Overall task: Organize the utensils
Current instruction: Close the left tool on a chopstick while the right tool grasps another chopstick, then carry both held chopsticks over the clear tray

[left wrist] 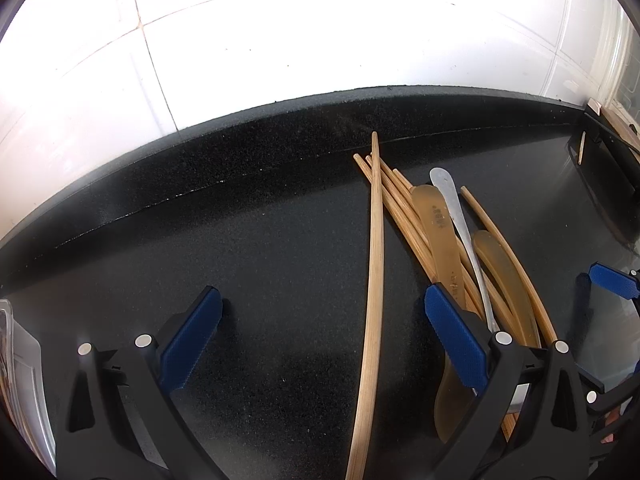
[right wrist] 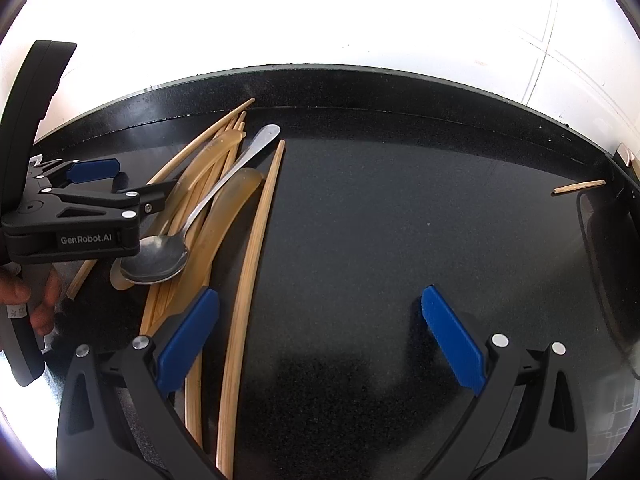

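A pile of utensils lies on a black counter: several wooden chopsticks, two amber plastic spoons and a metal spoon. One chopstick lies apart, between my left gripper's fingers. My left gripper is open and empty, just left of the pile. In the right wrist view the pile with the metal spoon lies at left, one chopstick to its right. My right gripper is open and empty. The left gripper shows over the pile.
A white tiled wall rises behind the counter's raised black back edge. A short wooden stick lies at the far right by a dark object. A clear plastic container sits at the left edge.
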`<state>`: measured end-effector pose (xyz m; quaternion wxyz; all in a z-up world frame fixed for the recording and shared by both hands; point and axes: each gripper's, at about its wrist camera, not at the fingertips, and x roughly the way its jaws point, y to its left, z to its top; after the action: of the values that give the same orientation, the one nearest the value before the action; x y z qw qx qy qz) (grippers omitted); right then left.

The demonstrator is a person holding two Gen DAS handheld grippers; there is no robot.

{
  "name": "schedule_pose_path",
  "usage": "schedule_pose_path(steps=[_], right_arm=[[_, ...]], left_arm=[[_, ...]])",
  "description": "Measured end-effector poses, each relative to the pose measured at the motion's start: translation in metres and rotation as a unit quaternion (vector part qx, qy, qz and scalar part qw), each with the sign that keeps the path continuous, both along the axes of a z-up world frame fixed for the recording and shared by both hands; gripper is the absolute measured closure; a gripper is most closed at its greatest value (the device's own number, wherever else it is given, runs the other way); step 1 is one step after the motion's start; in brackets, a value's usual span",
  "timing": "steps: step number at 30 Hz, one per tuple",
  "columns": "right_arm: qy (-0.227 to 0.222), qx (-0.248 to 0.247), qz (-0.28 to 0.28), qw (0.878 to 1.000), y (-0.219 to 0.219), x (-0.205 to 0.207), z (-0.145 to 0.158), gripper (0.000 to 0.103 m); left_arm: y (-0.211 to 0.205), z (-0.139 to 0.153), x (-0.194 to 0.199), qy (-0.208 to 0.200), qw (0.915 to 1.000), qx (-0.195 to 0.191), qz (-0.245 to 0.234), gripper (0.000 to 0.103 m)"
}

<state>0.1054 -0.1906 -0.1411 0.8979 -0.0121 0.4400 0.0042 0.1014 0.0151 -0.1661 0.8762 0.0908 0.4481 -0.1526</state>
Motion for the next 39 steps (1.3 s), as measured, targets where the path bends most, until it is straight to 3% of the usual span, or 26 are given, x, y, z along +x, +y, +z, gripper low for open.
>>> schedule_pose_path(steps=[1, 2, 3, 4, 5, 6, 8, 11, 14, 19, 22, 23, 25, 27, 31, 39], right_arm=[[0.000, 0.000, 0.001, 1.000, 0.001, -0.001, 0.000, 0.005], [-0.001, 0.000, 0.008, 1.000, 0.002, -0.003, 0.000, 0.006], [-0.006, -0.001, 0.014, 1.000, 0.003, -0.006, 0.000, 0.017], [-0.014, -0.004, 0.019, 1.000, 0.007, -0.014, 0.003, 0.038], [-0.019, -0.008, 0.021, 1.000, 0.012, -0.021, 0.005, 0.061], [-0.023, -0.030, 0.020, 0.999, 0.020, -0.030, 0.006, 0.095], [-0.023, -0.061, 0.018, 0.998, 0.028, -0.039, 0.005, 0.096], [0.011, -0.034, -0.016, 0.999, 0.013, -0.031, 0.009, 0.096], [-0.003, -0.001, -0.038, 0.999, 0.000, -0.039, 0.029, 0.096], [-0.042, 0.091, -0.029, 0.995, 0.018, -0.059, 0.076, 0.096], [-0.035, 0.157, -0.009, 0.987, 0.043, -0.058, 0.090, 0.096], [-0.028, 0.171, -0.002, 0.985, 0.054, -0.056, 0.092, 0.096], [-0.028, 0.145, 0.048, 0.988, 0.096, -0.058, 0.100, 0.096], [-0.020, 0.145, 0.083, 0.986, 0.131, -0.060, 0.103, 0.096], [0.001, 0.160, 0.080, 0.984, 0.166, -0.049, 0.105, 0.096], [0.016, 0.156, 0.120, 0.980, 0.262, -0.053, 0.100, 0.096]], left_arm=[[0.000, 0.001, -0.002, -0.001, 1.0000, -0.002, -0.005, 0.009], [-0.003, 0.000, 0.000, -0.007, 0.9998, -0.007, -0.015, 0.046], [-0.008, 0.006, -0.008, -0.028, 0.9991, -0.003, -0.030, 0.079], [-0.012, 0.005, -0.016, -0.037, 0.9985, 0.019, -0.035, 0.097], [-0.014, 0.004, -0.024, -0.042, 0.9975, 0.032, -0.047, 0.098], [-0.014, 0.004, -0.029, -0.042, 0.9973, 0.030, -0.053, 0.098], [-0.007, 0.006, -0.039, -0.027, 0.9978, 0.023, -0.055, 0.098], [0.009, 0.018, -0.058, -0.024, 0.9989, 0.010, -0.039, 0.098], [0.025, 0.051, -0.082, -0.047, 0.9985, -0.016, -0.021, 0.098], [0.069, 0.094, -0.108, -0.057, 0.9955, -0.072, 0.023, 0.098], [0.097, 0.117, -0.114, -0.064, 0.9937, -0.080, 0.044, 0.098], [0.107, 0.123, -0.113, -0.054, 0.9940, -0.080, 0.051, 0.098], [0.124, 0.127, -0.110, -0.028, 0.9961, -0.057, 0.061, 0.098], [0.146, 0.134, -0.116, -0.033, 0.9959, -0.027, 0.080, 0.098], [0.195, 0.146, -0.129, -0.060, 0.9898, 0.017, 0.128, 0.097], [0.284, 0.145, -0.145, -0.067, 0.9816, 0.036, 0.175, 0.097]])
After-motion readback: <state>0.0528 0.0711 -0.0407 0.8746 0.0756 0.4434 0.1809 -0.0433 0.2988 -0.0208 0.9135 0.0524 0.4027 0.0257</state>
